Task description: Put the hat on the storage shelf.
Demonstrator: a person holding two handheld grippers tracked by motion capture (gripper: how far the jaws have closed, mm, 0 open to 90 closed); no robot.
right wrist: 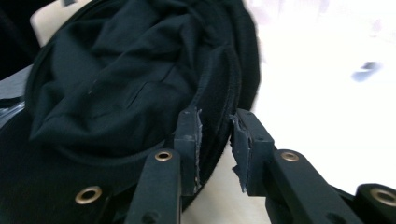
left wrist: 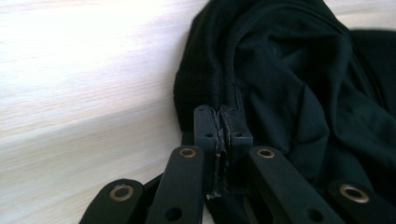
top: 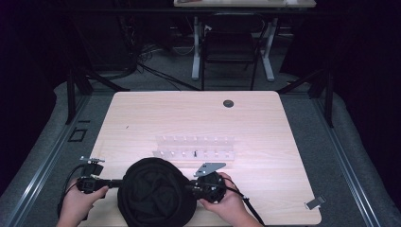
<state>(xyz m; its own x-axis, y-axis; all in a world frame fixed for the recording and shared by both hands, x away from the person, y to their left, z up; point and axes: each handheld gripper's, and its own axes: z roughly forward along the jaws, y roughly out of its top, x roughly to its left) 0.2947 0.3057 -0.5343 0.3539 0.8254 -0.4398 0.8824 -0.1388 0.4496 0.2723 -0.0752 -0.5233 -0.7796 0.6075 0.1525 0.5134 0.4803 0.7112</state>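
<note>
A black fabric garment lies bunched in a round heap at the near edge of the light wooden table. My left gripper reaches in from the left, held by a hand. Its jaws are shut on the hem of the garment, pinched flat between the pads of the left gripper. From the other side, my right gripper meets the heap. In the right gripper view the thick rolled rim of the garment sits between the jaws of the right gripper. One pad touches it and a sliver of table shows beside the other.
A clear plastic rack with small pegs lies across the middle of the table, just beyond the garment. A dark grommet hole is near the far edge. A small metal piece rests at the near right corner. A chair stands behind the table.
</note>
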